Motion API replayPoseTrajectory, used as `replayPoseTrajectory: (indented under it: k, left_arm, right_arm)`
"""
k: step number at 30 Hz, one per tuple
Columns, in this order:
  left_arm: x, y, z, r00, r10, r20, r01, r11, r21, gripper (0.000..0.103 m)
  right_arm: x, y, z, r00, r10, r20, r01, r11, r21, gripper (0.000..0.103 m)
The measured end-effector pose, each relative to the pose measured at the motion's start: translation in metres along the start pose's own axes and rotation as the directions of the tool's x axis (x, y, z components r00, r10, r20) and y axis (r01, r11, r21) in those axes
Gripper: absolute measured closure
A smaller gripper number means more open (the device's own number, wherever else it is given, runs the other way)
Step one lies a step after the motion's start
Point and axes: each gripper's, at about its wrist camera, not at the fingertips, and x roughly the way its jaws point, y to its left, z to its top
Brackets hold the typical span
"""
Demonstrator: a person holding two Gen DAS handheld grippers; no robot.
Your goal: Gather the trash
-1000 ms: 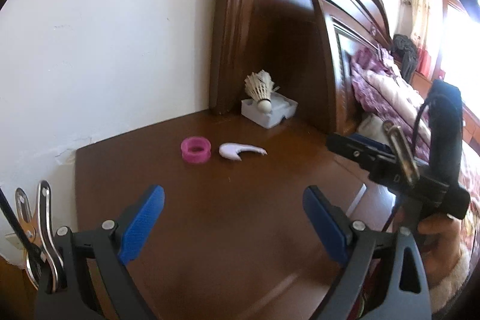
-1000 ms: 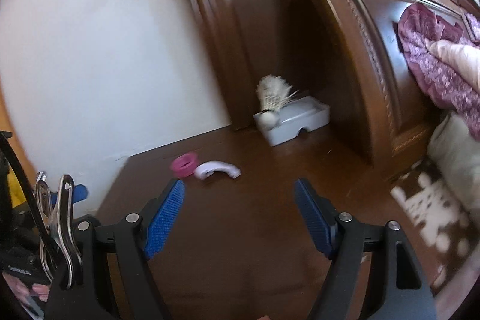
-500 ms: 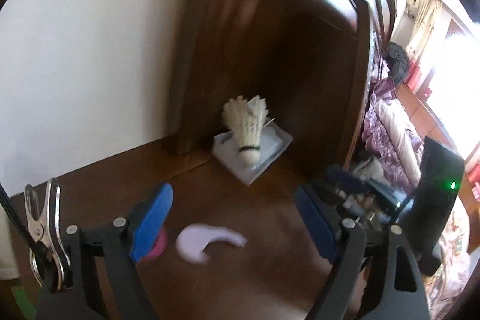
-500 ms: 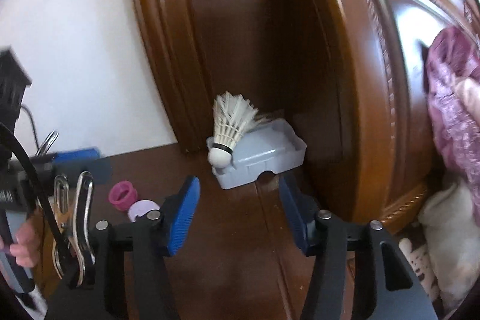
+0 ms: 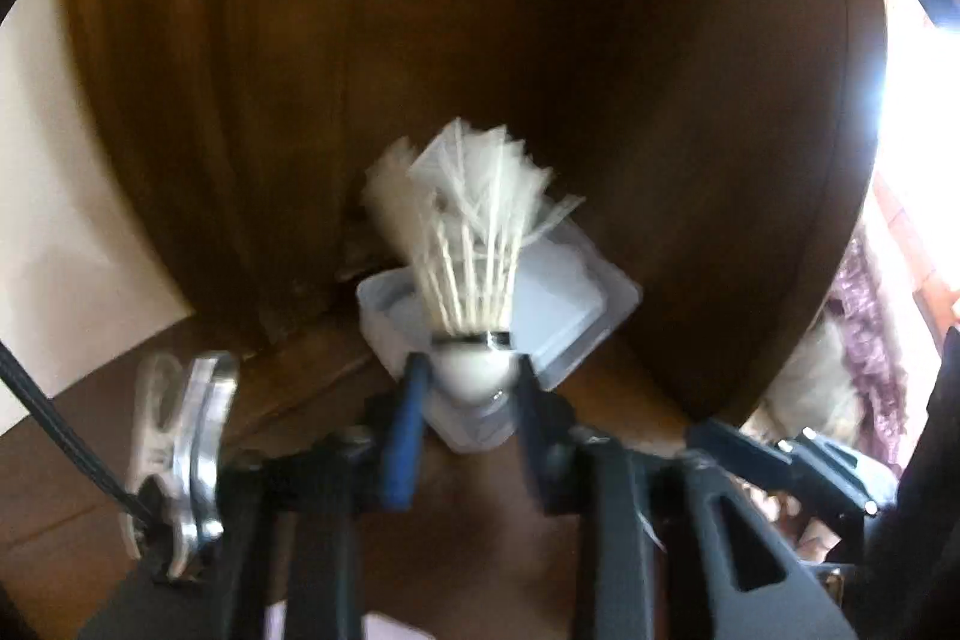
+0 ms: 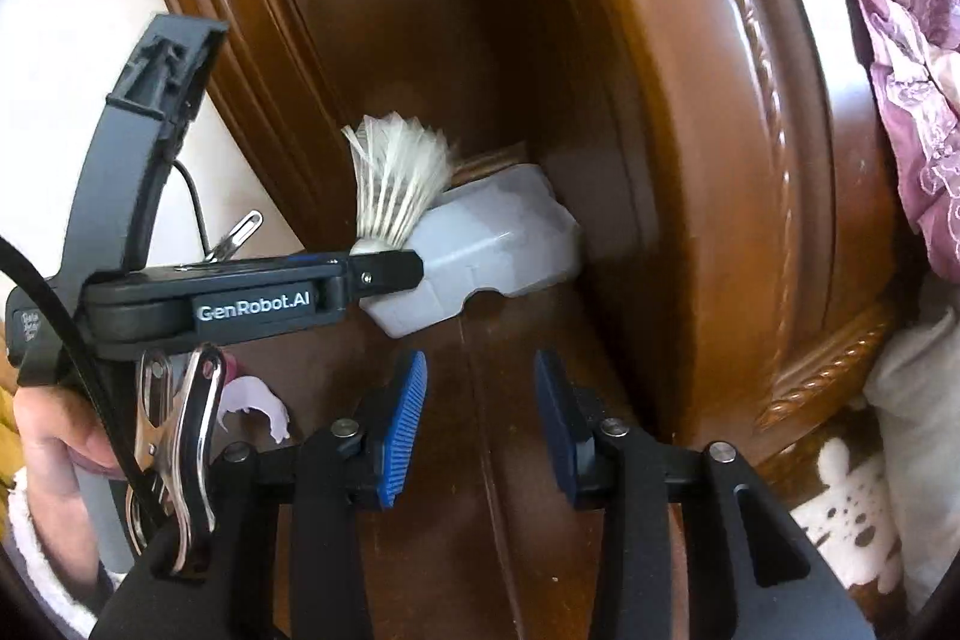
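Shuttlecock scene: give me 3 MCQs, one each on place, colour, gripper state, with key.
1. Where is the shuttlecock?
A. on the white tray
B. on the bed
C. on bare wood

2. What colour are the right gripper's pads?
A. red
B. blue
C. green

3. What lies between the left gripper's closing fingers?
A. nothing
B. the pink ring
C. the shuttlecock's cork

Key: 1 A, its cork sits at the tray's near edge; 2 B, ribbed blue faces; 3 C, the fingers flank the white cork.
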Motion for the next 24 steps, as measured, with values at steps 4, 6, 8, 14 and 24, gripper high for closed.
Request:
replayPoseTrajectory:
  k: [4, 6, 8, 14, 24]
  left_arm:
    - [-0.027, 0.005, -0.011, 0.997, -0.036, 0.067, 0.035, 0.999, 0.029, 0.078]
    - [-0.037, 0.009, -0.017, 0.995, -0.044, 0.087, 0.041, 0.999, 0.036, 0.078]
    - [-0.040, 0.015, -0.020, 0.993, -0.056, 0.100, 0.055, 0.998, 0.020, 0.078]
    - [-0.051, 0.024, -0.031, 0.989, -0.092, 0.113, 0.095, 0.995, -0.015, 0.078]
    - [-0.064, 0.039, -0.046, 0.989, -0.071, 0.128, 0.079, 0.995, -0.055, 0.078]
  right_arm:
    - [0.009, 0.006, 0.003, 1.000, 0.002, -0.013, -0.002, 1.000, -0.008, 0.064]
    - [0.013, 0.007, 0.004, 1.000, -0.008, -0.019, 0.008, 1.000, -0.001, 0.064]
    - [0.019, 0.010, 0.006, 1.000, -0.002, -0.021, 0.002, 1.000, 0.014, 0.064]
    - [0.032, -0.002, 0.013, 0.992, 0.127, -0.025, -0.118, 0.966, 0.229, 0.064]
    - [0.055, -0.010, 0.015, 0.981, 0.185, -0.050, -0.152, 0.910, 0.385, 0.064]
